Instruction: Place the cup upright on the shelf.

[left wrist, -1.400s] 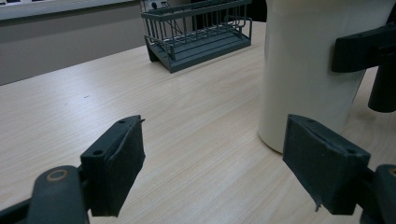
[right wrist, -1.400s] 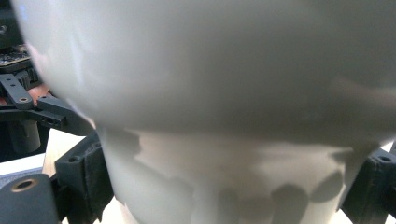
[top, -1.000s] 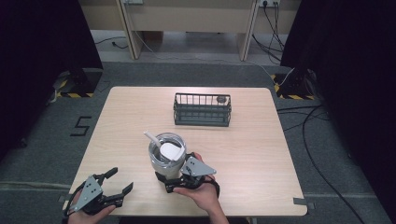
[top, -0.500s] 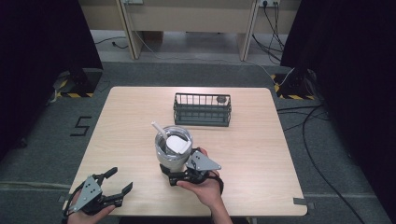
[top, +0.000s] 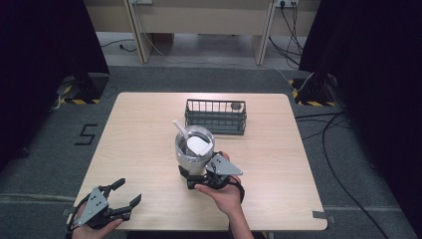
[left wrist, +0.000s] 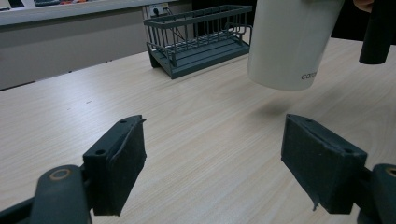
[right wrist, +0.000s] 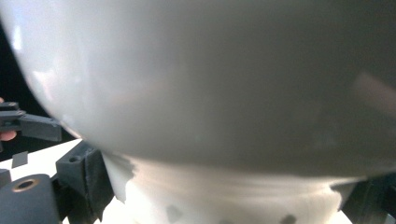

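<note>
My right gripper [top: 199, 175] clamps tumbler [top: 194, 152] low, lifted off worktop [top: 278, 164] before wire basket [top: 216, 116]. Smooth, top-heavy, slippery; grip base. Left gripper [top: 124, 194] jaws wide, empty.

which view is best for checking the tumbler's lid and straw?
High view: it looks down on the tumbler, showing its lid and straw. The left gripper view catches its white lower body, lifted off the table; the right gripper view shows its blurred wall between the jaws.

One tumbler [top: 194, 149], one wire basket [top: 215, 117], two grippers.
</note>
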`<state>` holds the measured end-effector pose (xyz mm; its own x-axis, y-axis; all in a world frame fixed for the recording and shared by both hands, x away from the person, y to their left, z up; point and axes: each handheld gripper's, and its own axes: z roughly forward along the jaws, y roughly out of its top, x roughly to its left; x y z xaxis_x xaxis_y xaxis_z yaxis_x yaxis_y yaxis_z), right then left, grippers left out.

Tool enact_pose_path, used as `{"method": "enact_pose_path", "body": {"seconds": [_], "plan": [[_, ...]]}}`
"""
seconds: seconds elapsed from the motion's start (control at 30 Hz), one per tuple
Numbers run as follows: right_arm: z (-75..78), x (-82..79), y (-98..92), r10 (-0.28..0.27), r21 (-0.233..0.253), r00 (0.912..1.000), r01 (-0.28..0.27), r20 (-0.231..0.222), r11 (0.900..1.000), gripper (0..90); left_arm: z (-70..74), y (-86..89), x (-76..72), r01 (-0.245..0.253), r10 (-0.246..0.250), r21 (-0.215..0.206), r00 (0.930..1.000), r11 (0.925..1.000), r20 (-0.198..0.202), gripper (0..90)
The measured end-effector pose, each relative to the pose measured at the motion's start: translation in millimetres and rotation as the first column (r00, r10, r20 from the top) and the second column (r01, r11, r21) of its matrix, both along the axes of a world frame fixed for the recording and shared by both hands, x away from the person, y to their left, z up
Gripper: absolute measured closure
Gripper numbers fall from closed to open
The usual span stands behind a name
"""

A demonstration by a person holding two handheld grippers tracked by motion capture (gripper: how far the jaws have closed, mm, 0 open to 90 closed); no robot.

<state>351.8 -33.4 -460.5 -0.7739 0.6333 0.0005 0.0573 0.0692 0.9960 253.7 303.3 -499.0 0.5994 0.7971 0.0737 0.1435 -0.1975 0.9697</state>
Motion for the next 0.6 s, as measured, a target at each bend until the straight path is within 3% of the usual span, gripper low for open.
{"method": "enact_pose_path", "body": {"seconds": [0.33,0.6], "plan": [[7.7,11.3,-10.6,-0.080,-0.001,0.9967,0.080,-0.014,0.997,10.2,0.2,0.3,0.0,-0.001,0.001,-0.002,1.0000,1.0000,0.000,21.6],[6.1,18.1,-16.2,-0.113,-0.015,0.9931,0.113,-0.030,0.993,10.3,0.3,0.3,-0.1,-0.001,0.001,-0.006,1.0000,1.0000,0.001,21.7]]}}
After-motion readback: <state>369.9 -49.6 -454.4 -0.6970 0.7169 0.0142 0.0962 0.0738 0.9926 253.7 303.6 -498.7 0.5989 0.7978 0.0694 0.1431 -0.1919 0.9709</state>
